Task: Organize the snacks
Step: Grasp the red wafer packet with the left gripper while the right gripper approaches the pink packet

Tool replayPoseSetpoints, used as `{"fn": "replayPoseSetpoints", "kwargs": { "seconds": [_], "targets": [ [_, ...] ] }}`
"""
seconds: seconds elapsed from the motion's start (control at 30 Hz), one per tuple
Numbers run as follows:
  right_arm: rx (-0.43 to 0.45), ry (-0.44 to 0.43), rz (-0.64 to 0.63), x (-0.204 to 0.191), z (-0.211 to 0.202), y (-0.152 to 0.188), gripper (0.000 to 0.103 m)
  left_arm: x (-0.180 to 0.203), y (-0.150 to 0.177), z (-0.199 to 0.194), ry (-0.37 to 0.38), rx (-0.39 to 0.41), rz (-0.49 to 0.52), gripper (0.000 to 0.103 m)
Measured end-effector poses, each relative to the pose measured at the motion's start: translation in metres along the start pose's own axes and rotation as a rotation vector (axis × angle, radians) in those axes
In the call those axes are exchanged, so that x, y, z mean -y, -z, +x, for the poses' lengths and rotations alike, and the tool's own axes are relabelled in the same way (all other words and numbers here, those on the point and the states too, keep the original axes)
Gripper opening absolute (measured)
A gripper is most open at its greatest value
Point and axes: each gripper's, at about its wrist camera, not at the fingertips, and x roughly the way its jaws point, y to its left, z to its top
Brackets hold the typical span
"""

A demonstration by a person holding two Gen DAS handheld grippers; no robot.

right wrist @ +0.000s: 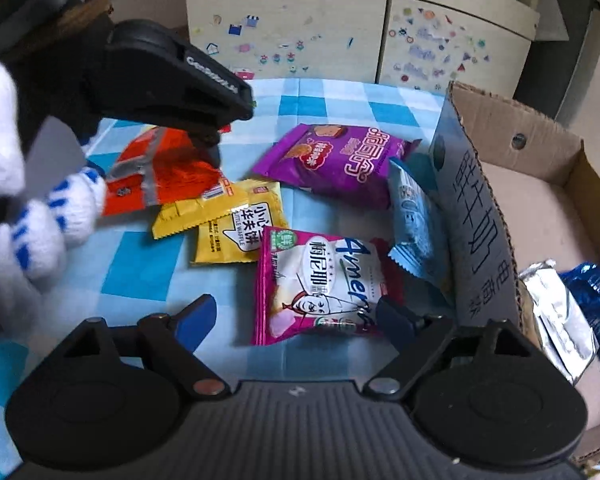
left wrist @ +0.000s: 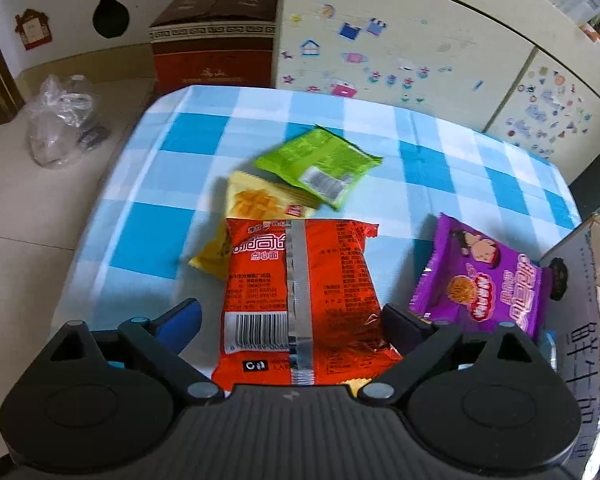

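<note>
While both grippers hang spread and empty:
Left gripper: straddles orange packet, long axis along the fingers.
Right gripper: pink packet straight ahead (cardboard box to its right).

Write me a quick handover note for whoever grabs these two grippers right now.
Left gripper: open, straddling the red packet, not gripping.
Right gripper: open, straddling the pink packet, not gripping.
On the checked cloth: also purple packet, yellow waffle packets, green packet, light blue packet beside the box.
Done: silver packet and blue packet lie in the cardboard box.
Left: box the rest.
</note>
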Motion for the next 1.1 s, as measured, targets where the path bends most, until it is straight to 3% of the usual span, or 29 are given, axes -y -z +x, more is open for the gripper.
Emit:
{"fn": "replayPoseSetpoints", "kwargs": {
  "seconds": [0.13,0.4,0.53,0.7,0.83,0.97,1.1],
  "targets": [
    [0.004,-0.005,-0.018,-0.005,0.003,-0.001,0.095,-0.01,0.001,-0.001,-0.041,-0.003,-0.016,0.094],
    [-0.027,-0.2,-0.058,-0.02,-0.013,0.001,0.092,-0.032,-0.002,-0.002,-0.02,-0.023,-0.116,0.092],
    [0.033,-0.131,-0.027,-0.017,-0.019,0.0,0.09,-0.034,-0.006,-0.006,0.033,-0.012,-0.152,0.092],
    [0.001,-0.119,0.063,0.0,-0.005,-0.002,0.091,-0.026,-0.008,0.0,0.049,-0.023,-0.125,0.096],
    [-0.001,-0.104,0.017,0.001,0.004,-0.003,0.091,-0.021,-0.008,0.005,0.037,-0.024,-0.08,0.099],
    [-0.002,-0.128,0.061,0.008,0.008,-0.005,0.092,-0.019,-0.003,0.012,-0.012,-0.033,-0.047,0.1],
    [0.005,-0.147,0.077,0.01,0.01,-0.007,0.092,-0.029,-0.003,0.014,-0.021,-0.036,-0.095,0.1]
  ]
}}
